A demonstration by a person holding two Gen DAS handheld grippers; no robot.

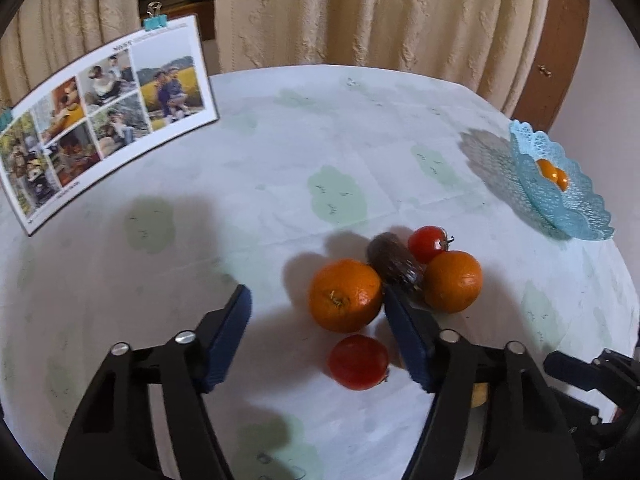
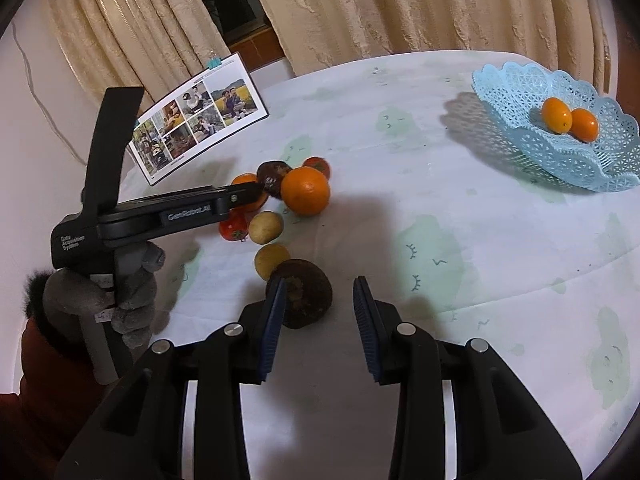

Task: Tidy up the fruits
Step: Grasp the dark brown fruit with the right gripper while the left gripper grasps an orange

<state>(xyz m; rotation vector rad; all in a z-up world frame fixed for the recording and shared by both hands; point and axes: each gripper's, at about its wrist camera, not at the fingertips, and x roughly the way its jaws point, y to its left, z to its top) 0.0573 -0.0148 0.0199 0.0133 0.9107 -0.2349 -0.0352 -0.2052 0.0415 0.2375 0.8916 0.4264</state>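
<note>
So the left gripper has its jaws spread around an orange in the fruit pile mid-worktop — right gripper spread too — and closing could knock the tomato rolling, far from the basket.

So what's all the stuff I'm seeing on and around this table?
Oranges: two, orange, in the fruit cluster mid-table; the second sits ahead of the left tongs.
Tomatoes: three, red, around the cluster.
Dark brown fruits: two, one by the right tongs, one in the cluster.
Yellowish round fruits: two, pale yellow, near side of the cluster.
Basket: one, light blue lattice, far right of the table.
Small orange fruits: two, inside the basket.
Photo calendar: one, standing at the left, held by teal clips.
Tablecloth: white with green patches.
Curtains: cream, behind.
Left tongs: open.
Right tongs: open.
Gloved hand: grey, holding the left tongs.
</note>
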